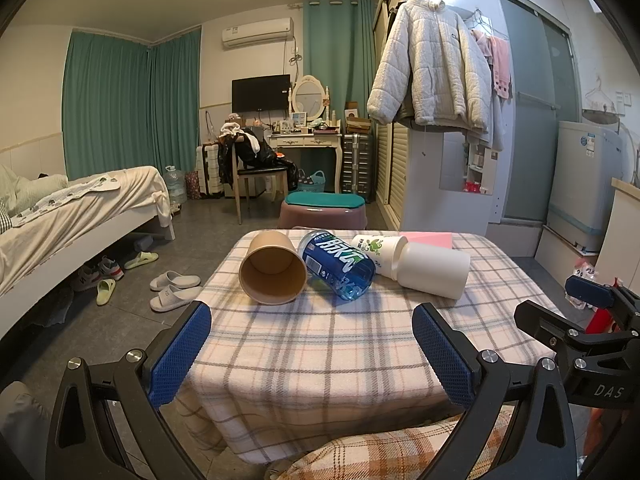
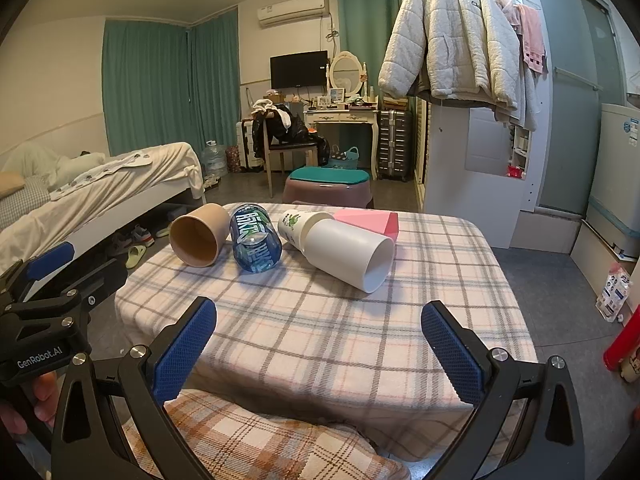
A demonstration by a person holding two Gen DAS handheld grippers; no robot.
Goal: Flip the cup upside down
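Observation:
Several cups lie on their sides on a plaid-covered table [image 1: 320, 352]. A brown paper cup [image 1: 274, 268] [image 2: 199, 236] lies at the left, mouth toward me. A blue printed cup [image 1: 340, 265] [image 2: 255, 240] lies beside it. A white cup with a green print [image 1: 374, 254] [image 2: 298, 224] lies behind a plain white cup [image 1: 434, 270] [image 2: 352, 254]. A pink cup [image 1: 430, 239] [image 2: 370, 222] lies at the back. My left gripper [image 1: 312, 352] and right gripper [image 2: 320, 356] are open and empty, over the table's near edge, short of the cups.
A purple stool with a green cushion [image 1: 324, 210] stands behind the table. A bed [image 1: 80, 216] is at the left with slippers [image 1: 174, 288] on the floor. A white cabinet with a hanging jacket [image 1: 432, 64] stands at the right. My plaid-clad lap [image 2: 260, 440] is below.

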